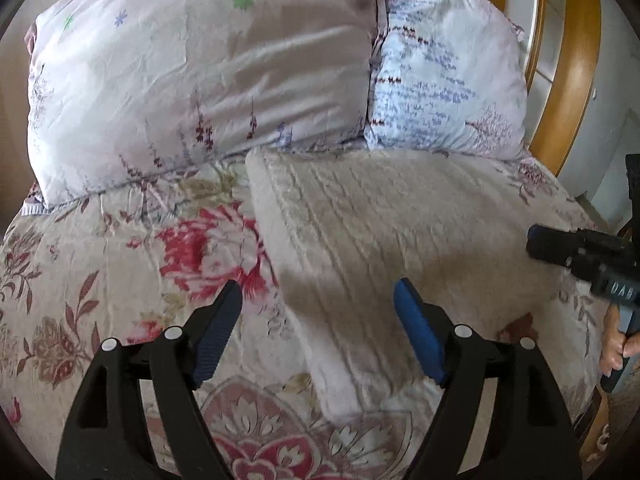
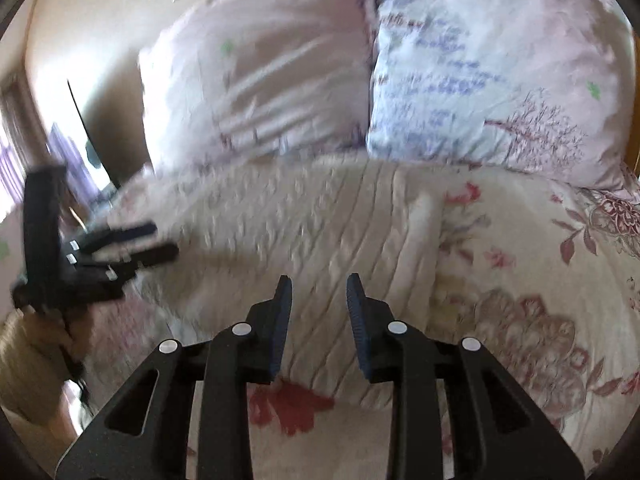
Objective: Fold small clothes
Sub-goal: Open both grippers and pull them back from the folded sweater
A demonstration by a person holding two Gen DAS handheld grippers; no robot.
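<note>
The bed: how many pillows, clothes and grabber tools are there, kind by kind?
Pillows: 2, a lilac one and a pale blue one
Knit garment: 1, cream, lying folded on the floral bedspread
Grippers: 2, the left gripper and the right gripper, both open and empty
Total: 5

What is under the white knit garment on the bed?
The floral bedspread shows all around the garment, so it lies on that. The part beneath is covered.
</note>
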